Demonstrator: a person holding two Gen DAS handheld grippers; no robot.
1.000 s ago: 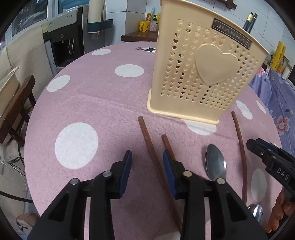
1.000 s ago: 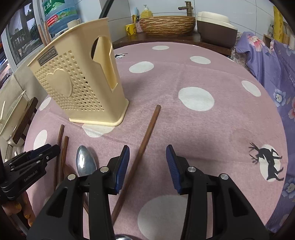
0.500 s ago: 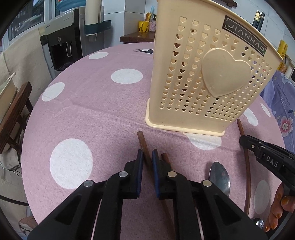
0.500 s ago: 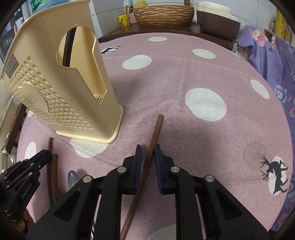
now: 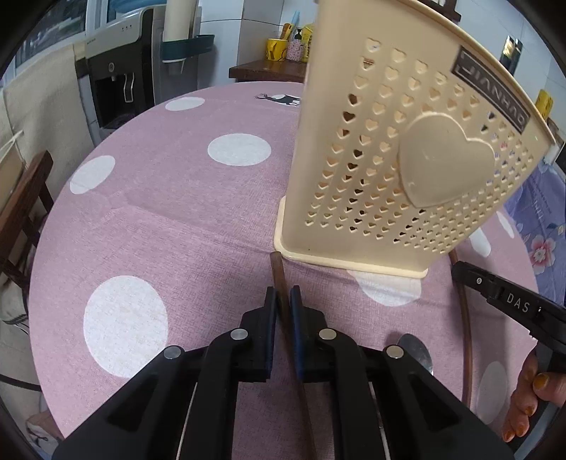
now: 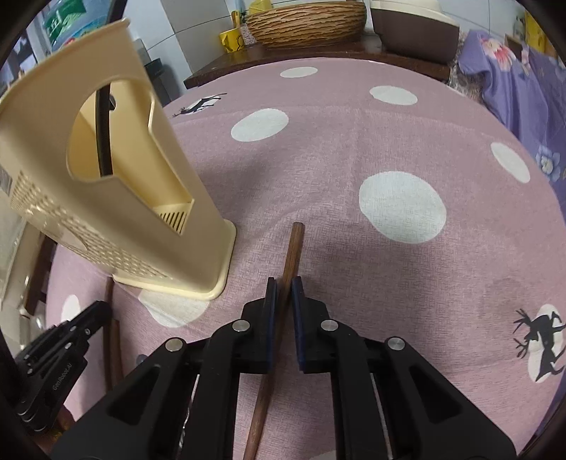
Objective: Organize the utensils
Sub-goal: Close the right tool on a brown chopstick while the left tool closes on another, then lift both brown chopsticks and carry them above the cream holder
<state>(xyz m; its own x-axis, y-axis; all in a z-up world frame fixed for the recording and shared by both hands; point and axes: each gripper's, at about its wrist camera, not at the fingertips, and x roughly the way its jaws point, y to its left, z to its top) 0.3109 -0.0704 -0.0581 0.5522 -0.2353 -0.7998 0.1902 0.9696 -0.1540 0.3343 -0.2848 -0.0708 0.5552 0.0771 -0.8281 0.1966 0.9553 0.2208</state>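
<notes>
A cream perforated utensil holder (image 5: 406, 159) with a heart on its front stands on the pink dotted tablecloth; it also shows in the right wrist view (image 6: 116, 198). My left gripper (image 5: 283, 300) is shut on a brown wooden chopstick (image 5: 277, 272) whose tip points at the holder's base. My right gripper (image 6: 283, 293) is shut on another brown chopstick (image 6: 293, 247) just right of the holder. A metal spoon (image 5: 415, 348) lies partly hidden behind my left gripper. One more chopstick (image 5: 465, 339) lies to its right.
The round table (image 5: 159, 219) has white dots and deer prints. A water dispenser (image 5: 116, 81) stands at the far left. A woven basket (image 6: 307, 21) and a brown pot (image 6: 414, 28) sit on a sideboard behind. A dark utensil (image 6: 102, 134) stands inside the holder.
Both grippers moved forward toward the holder and went from open to shut, each closing on a chopstick.
</notes>
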